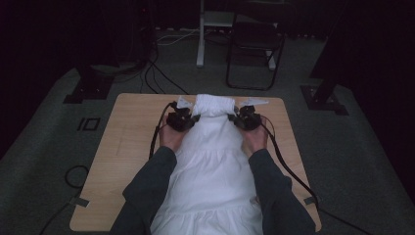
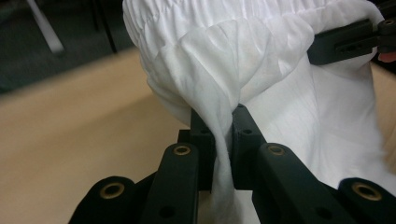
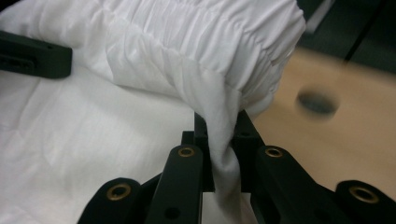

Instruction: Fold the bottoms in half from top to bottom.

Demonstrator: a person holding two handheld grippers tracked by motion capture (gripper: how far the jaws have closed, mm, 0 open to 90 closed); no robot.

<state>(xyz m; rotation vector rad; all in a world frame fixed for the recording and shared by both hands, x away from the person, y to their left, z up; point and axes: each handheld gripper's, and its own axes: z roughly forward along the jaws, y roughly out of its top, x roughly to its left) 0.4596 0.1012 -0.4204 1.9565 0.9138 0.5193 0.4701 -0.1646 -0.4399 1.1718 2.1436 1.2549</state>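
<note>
Tongs in both hands pinch a white dress (image 1: pixel 211 161) that lies down the middle of a wooden desk (image 1: pixel 129 147), its gathered top end raised off the surface at the far side. Left tongs (image 1: pixel 182 120) are clamped on a fold of cloth at one corner of that gathered band, right tongs (image 1: pixel 246 119) on the matching fold at the other, with fabric bunched between each pair of jaws. Each hold takes in only a thin twist of cloth. Should one side slip under the skirt's weight, the band would likely sag unevenly; an uneven pull could drag the hem off the near edge.
</note>
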